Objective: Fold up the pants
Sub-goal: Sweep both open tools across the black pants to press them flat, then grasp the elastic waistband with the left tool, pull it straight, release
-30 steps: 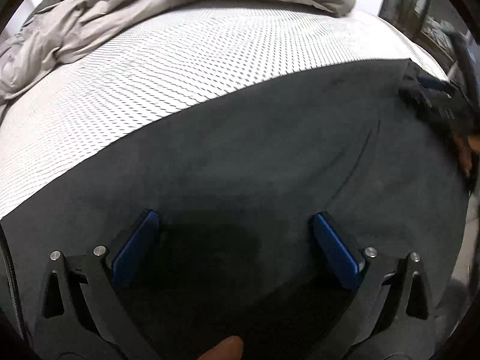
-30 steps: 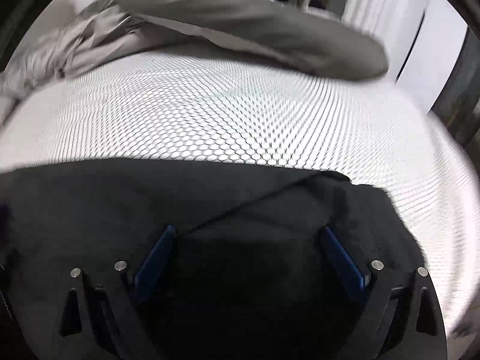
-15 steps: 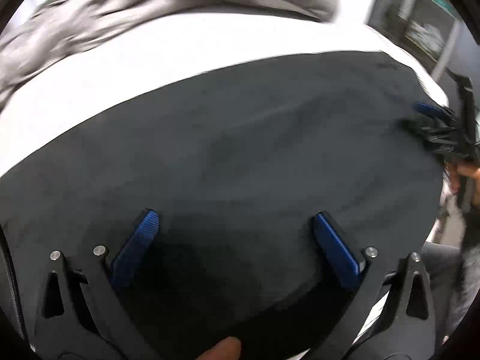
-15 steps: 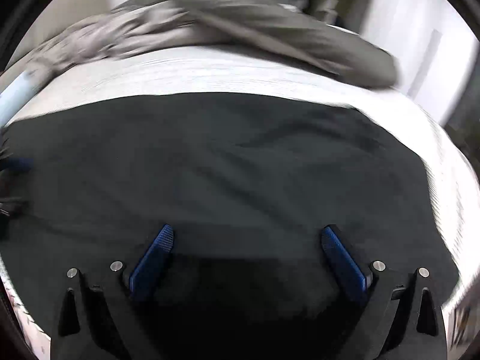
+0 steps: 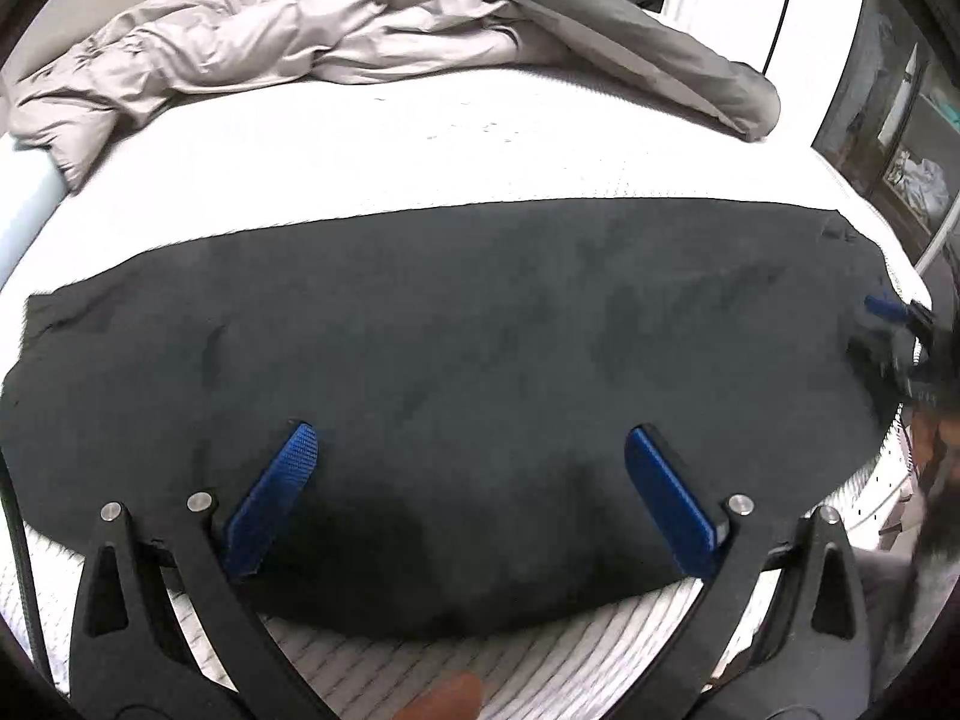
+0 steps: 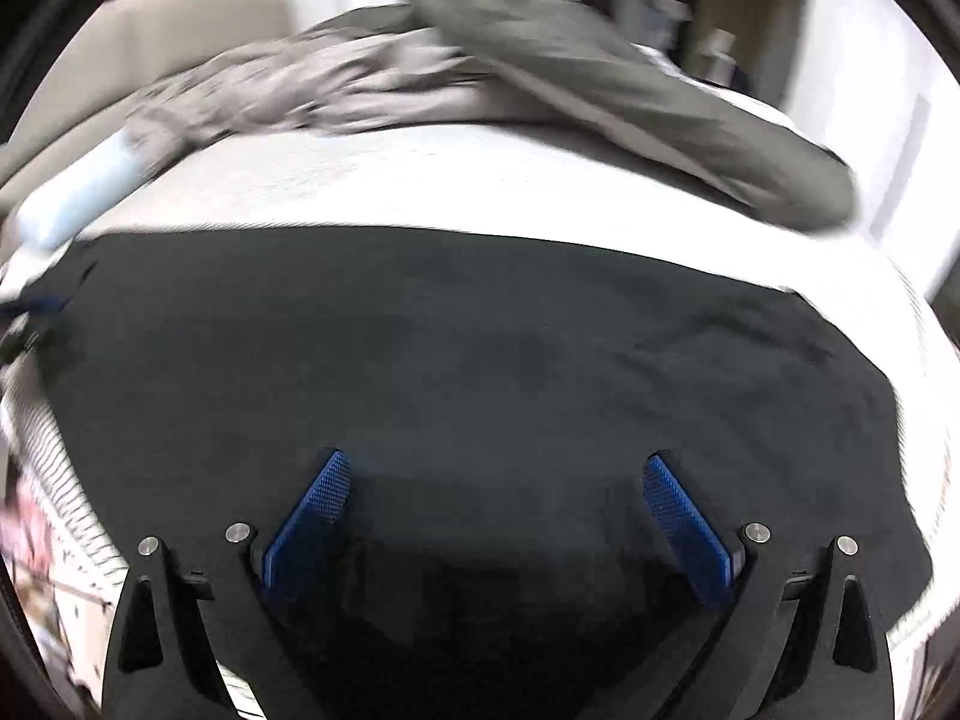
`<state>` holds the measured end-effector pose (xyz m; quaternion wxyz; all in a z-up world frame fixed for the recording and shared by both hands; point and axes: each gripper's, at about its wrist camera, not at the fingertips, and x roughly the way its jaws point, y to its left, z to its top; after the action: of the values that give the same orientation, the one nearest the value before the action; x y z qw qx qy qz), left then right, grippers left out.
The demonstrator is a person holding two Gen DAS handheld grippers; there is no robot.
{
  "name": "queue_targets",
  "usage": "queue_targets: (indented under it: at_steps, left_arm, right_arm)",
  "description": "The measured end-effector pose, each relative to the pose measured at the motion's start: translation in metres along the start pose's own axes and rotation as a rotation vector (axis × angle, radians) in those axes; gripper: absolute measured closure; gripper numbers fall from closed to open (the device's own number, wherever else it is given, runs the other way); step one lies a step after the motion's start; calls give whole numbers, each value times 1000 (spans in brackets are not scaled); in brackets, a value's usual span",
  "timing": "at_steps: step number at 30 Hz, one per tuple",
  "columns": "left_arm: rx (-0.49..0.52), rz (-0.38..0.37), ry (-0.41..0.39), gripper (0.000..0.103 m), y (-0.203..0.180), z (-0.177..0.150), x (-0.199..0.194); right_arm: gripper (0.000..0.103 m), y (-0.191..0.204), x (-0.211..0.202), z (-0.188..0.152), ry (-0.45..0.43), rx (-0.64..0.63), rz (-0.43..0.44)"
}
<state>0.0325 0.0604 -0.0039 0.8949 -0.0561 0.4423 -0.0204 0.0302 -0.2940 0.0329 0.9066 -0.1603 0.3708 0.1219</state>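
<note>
White quilted mattress fills both views, with a rumpled beige-grey sheet and a darker grey duvet heaped at its far side. Dark furniture at the right edge of the left wrist view is cut off by the lens rim, and what stands on it is too small to make out. The right wrist view is smeared by motion, so the bedding at the back and a pale blue shape at the left are hard to read.

Black pants lie spread flat across the near part of the bed, running left to right as one broad dark band; their seams and waistband cannot be picked out against the dark cloth.

The left tongs stand wide apart above the pants, with nothing between their blue pads; the cloth's near edge lies just below them. A fingertip shows at the bottom edge. The right tongs are likewise spread and empty over the pants, whose cloth extends to both sides of them. In the left wrist view the right tongs appear blurred at the far right end of the pants, partly cut off.
</note>
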Motion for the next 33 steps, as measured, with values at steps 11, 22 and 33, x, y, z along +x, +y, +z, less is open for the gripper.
queue_targets:
  at_steps: [11, 22, 33]
  left_arm:
    - [-34, 159, 38, 1, 27, -6, 22]
    - [-128, 241, -51, 43, 109, -52, -63]
    - [-426, 272, -69, 96, 231, -65, -57]
  right_arm:
    - [2, -62, 20, -29, 45, 149, -222]
    - [2, -80, 3, -37, 31, 194, -233]
    - [2, -88, 7, -35, 27, 172, -208]
